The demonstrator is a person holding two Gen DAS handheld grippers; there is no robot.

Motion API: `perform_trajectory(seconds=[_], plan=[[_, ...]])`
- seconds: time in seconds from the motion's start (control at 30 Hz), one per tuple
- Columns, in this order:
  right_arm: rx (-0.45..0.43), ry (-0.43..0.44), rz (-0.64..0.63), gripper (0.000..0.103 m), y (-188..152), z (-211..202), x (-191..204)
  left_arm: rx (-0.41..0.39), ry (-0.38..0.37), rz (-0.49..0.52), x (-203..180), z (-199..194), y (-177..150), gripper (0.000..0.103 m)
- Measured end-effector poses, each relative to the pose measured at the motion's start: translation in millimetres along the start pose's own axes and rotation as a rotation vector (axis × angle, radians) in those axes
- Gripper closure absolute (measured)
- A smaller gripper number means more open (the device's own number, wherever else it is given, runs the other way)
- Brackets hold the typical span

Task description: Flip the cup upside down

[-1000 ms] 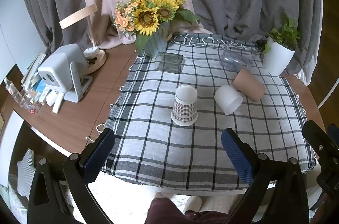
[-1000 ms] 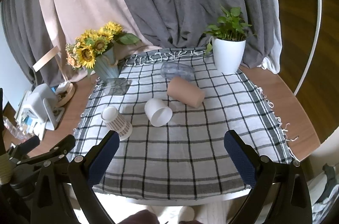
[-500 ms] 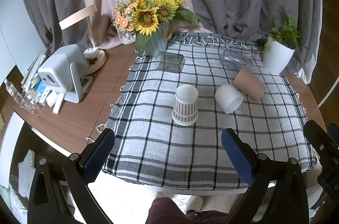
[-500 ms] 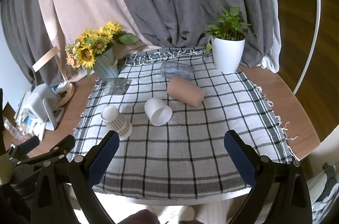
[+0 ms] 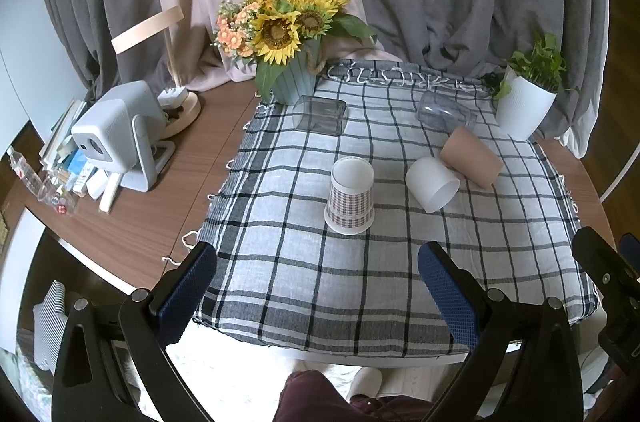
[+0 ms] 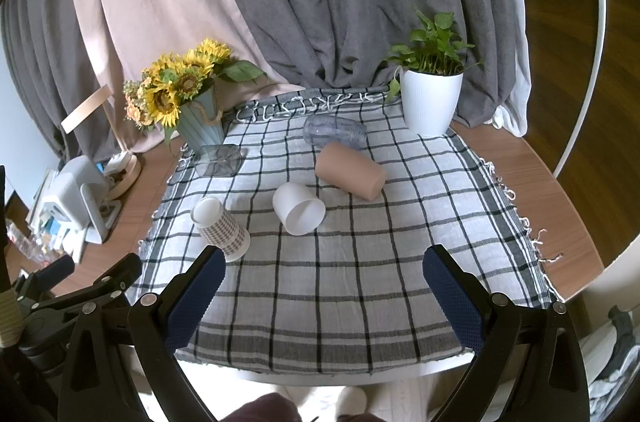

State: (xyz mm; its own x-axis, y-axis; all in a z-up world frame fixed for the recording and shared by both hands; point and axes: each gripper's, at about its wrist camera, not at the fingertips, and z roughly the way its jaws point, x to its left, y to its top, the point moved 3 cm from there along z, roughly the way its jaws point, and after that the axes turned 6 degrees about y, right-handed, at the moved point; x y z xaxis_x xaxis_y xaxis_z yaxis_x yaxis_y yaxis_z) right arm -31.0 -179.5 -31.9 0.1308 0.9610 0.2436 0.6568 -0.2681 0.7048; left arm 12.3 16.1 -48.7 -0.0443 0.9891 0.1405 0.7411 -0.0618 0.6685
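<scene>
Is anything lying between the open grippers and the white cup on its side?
Nothing visible does. Only bare checked cloth lies between the right gripper and the white cup. The patterned paper cup, already upside down, stands just to its left, apart from it, nearer the left gripper.

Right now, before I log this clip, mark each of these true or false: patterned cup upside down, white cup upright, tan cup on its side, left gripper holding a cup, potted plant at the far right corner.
1. The patterned cup stands upside down on the checked cloth. True.
2. The white cup stands upright. False: it lies on its side.
3. The tan cup lies on its side. True.
4. The left gripper holds a cup. False: it is open and empty, like the right gripper.
5. The potted plant stands at the cloth's far right corner. True.
</scene>
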Motion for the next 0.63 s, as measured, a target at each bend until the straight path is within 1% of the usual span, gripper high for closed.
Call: perform_trajectory(seconds=[0.63], plan=[[0.0,-0.001,-0.001,0.003,0.8,0.3,0.8,0.004,-0.002,0.003,0.3,1.4,-3.0,0.0]])
